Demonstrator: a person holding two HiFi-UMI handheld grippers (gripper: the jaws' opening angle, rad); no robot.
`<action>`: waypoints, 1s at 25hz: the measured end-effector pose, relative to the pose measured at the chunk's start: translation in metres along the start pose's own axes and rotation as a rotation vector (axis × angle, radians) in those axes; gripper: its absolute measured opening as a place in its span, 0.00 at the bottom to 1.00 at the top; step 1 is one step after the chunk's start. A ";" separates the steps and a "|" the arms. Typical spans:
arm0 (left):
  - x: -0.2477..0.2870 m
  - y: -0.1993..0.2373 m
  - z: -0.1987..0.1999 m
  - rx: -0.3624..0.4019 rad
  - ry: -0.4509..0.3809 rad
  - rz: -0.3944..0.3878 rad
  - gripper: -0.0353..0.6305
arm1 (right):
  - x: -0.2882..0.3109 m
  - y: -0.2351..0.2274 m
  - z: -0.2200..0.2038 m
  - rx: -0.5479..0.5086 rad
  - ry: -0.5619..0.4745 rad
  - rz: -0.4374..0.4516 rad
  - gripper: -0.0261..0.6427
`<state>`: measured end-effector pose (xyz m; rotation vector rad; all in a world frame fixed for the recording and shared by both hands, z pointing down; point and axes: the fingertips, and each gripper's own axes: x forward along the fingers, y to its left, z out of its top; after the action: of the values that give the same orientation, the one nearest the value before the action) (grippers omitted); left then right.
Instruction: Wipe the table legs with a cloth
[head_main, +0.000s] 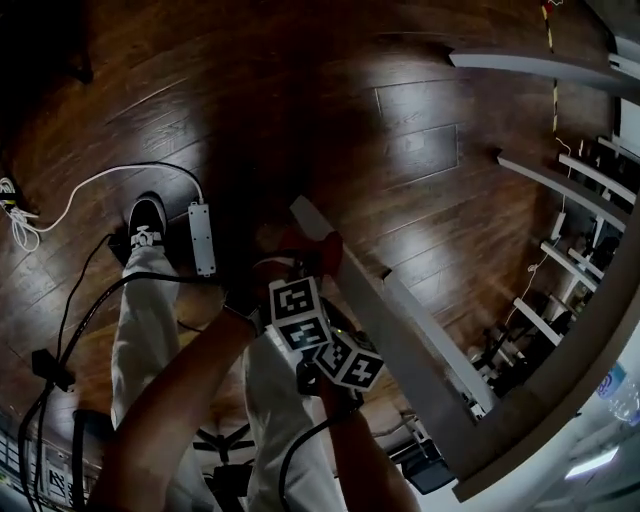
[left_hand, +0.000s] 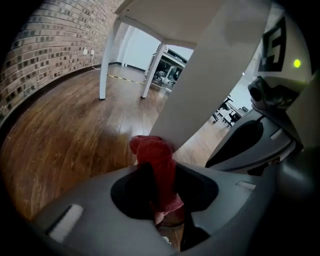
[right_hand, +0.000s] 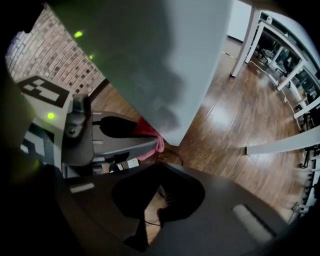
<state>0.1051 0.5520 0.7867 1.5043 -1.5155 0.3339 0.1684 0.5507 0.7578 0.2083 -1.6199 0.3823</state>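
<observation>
A red cloth (left_hand: 155, 170) sticks out between the jaws of my left gripper (left_hand: 159, 192), which is shut on it. The cloth's far end presses against the white table leg (left_hand: 200, 85). In the head view the cloth (head_main: 325, 252) lies on the leg (head_main: 390, 320) near its foot, with the left gripper (head_main: 305, 285) just behind it. My right gripper (head_main: 345, 362) sits close beside the left one. Its jaws (right_hand: 160, 195) are shut with nothing between them, just short of the leg (right_hand: 160, 60). The right gripper view also catches the cloth (right_hand: 149, 131) under the left gripper.
Dark wood floor lies all around. A white power strip (head_main: 202, 238) with a white cable (head_main: 70, 200) lies by the person's shoe (head_main: 147, 222). Black cables (head_main: 80, 310) trail at the left. More white table legs (left_hand: 107, 60) stand further off, beside a brick wall (left_hand: 45, 50).
</observation>
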 end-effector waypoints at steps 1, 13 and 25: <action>0.008 0.006 -0.004 -0.003 0.003 0.000 0.22 | 0.009 0.001 0.001 -0.011 -0.002 -0.005 0.04; 0.102 0.051 -0.079 0.041 0.069 -0.031 0.22 | 0.125 0.007 -0.026 -0.009 -0.003 -0.009 0.04; 0.147 0.081 -0.111 0.016 0.147 -0.001 0.22 | 0.158 0.012 -0.028 -0.045 -0.036 0.003 0.04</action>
<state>0.1083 0.5591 0.9881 1.4606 -1.3986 0.4468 0.1758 0.5868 0.9144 0.1790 -1.6628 0.3459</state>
